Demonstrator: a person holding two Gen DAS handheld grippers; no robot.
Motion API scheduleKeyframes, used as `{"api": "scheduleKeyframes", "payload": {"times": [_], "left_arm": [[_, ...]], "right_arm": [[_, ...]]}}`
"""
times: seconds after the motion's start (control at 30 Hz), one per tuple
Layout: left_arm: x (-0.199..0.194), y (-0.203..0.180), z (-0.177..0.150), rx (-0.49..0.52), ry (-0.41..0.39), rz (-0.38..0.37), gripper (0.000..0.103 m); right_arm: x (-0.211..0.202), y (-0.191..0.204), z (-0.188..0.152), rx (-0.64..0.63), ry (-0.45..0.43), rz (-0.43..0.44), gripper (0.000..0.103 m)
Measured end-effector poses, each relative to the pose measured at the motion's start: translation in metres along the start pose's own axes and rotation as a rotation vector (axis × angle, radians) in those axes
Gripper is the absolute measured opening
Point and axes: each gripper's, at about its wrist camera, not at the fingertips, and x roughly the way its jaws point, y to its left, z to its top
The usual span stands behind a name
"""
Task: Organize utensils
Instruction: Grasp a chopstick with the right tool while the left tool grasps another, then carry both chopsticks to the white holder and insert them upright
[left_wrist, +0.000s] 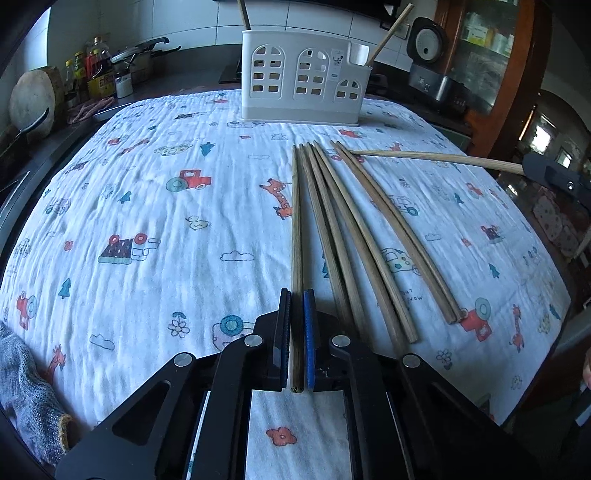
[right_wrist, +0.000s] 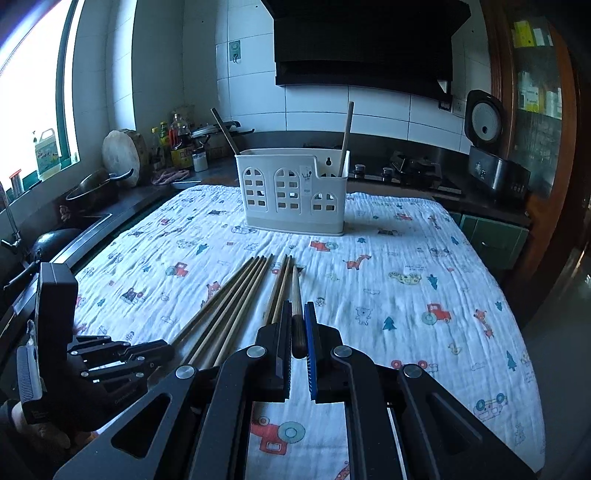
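Pickup step: left gripper (left_wrist: 297, 295) and right gripper (right_wrist: 297, 308) each pinch one chopstick (left_wrist: 296, 221) tight; next, lift toward the holder (left_wrist: 304, 74) slots

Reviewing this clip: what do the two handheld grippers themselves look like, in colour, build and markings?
Both the left gripper and the right gripper are matte black, angular linkages with round silver pivot pins. Each has one black ribbed pad and one blue ribbed pad. No cables or readable markings show.

Home kitchen: gas hob (right_wrist: 410, 173), rice cooker (right_wrist: 485, 147) (lid up), tiled wall (right_wrist: 369, 107).
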Motion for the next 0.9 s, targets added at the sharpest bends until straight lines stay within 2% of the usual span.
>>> {"api": "scheduleKeyframes", "payload": {"times": [0.23,0.43,0.53,0.77,0.9], "left_arm": [[-0.037,0.006,0.019,0.000,-0.085,-0.023,0.006],[-0.078,0.014,0.054,0.034,-0.199,-0.048,0.006],[-0.085,0.018,0.075,0.045,-0.228,-0.057,0.006],[-0.080,0.019,0.120,0.085,-0.224,-0.101,0.006],[-0.086,0.016,0.144,0.114,-0.228,-0.124,0.006]], "right_arm": [[-0.006,-0.005,0.020,-0.017,-0.023,0.014,0.007],[-0.006,-0.010,0.048,-0.042,-0.045,0.022,0.007],[-0.002,-0.010,0.063,-0.062,-0.040,0.035,0.007],[0.009,-0.012,0.104,-0.105,-0.016,0.058,0.007],[0.006,-0.012,0.140,-0.138,-0.020,0.066,0.007]]}}
